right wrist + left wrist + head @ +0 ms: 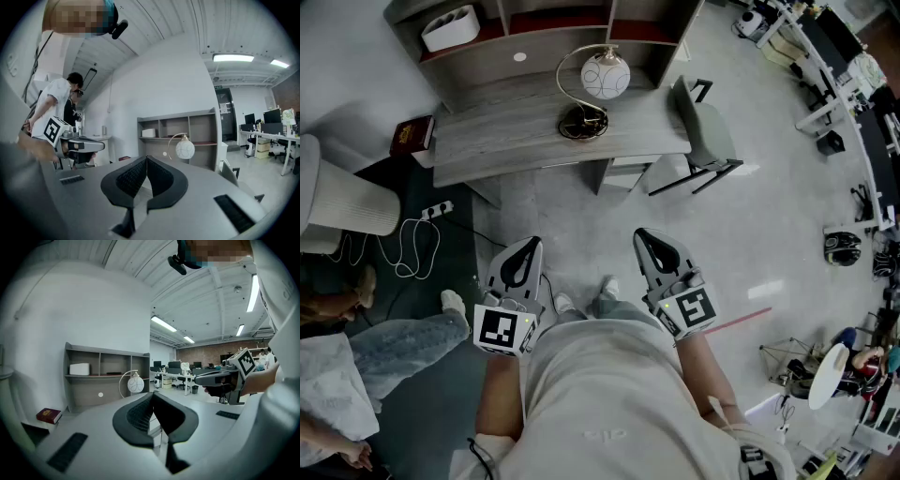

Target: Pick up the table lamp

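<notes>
Grey wood-grain desk [497, 131] runs across the top of the head view, with a shelf unit along its back edge. At far left, a dark red book [412, 135] lies just beside the desk's left end. A white box [452, 28] sits in the shelf unit above it. Below these, a white power strip [439, 209] lies on the floor with its cable in loops, and another person's leg in jeans [403, 342] shows at lower left.

The left gripper [530, 246] is held low in front of the wearer, well apart from the desk, its jaws pressed together with nothing between them.

The table lamp [606, 75] stands upright near the middle of the desk. It has a dark round base, a thin arched arm and a white globe shade, and neither gripper touches it.

The right gripper [643, 235] is level with the left one, its jaws likewise closed and empty. A grey chair [705, 131] stands at the desk's right end.
</notes>
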`<state>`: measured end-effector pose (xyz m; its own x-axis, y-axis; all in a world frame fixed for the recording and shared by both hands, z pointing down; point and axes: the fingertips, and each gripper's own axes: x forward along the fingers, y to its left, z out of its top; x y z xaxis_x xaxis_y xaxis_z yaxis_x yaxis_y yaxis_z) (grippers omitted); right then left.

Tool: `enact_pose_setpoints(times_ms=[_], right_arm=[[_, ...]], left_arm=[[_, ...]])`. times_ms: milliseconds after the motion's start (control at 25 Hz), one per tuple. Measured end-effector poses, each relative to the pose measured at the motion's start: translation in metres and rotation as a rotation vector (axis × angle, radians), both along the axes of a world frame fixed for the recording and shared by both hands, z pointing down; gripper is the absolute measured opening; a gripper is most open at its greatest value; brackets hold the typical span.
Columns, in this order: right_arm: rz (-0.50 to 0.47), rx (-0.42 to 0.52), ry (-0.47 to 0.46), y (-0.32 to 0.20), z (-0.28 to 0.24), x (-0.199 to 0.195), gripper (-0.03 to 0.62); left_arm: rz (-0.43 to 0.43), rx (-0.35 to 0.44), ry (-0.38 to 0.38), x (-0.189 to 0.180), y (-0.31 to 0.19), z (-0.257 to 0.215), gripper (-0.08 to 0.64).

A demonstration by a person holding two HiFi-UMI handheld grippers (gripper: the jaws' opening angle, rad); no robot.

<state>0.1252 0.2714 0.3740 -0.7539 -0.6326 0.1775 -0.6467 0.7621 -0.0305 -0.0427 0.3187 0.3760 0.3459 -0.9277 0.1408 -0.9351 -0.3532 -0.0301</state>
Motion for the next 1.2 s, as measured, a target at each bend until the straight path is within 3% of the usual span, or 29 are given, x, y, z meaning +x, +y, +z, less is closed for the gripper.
enact_pose_setpoints(times_ms=[800,960,1200], right_arm=[[-0.031,-0.014,-0.084,-0.086,0.013,0.084,0.032],[-0.048,-0.031,-0.096,-0.106,0.019,0.082,0.032],[-0.06,-0.054,-0.077,-0.143,0.033,0.055,0.034]], left_arm=[[-0.037,-0.024,-0.05,0.085,-0.082,0.003,0.015],[-0.056,-0.057,-0.067,0.083,-0.097,0.01,0.015],[-0.092,-0.075,-0.057,0.046,-0.133,0.019,0.015]])
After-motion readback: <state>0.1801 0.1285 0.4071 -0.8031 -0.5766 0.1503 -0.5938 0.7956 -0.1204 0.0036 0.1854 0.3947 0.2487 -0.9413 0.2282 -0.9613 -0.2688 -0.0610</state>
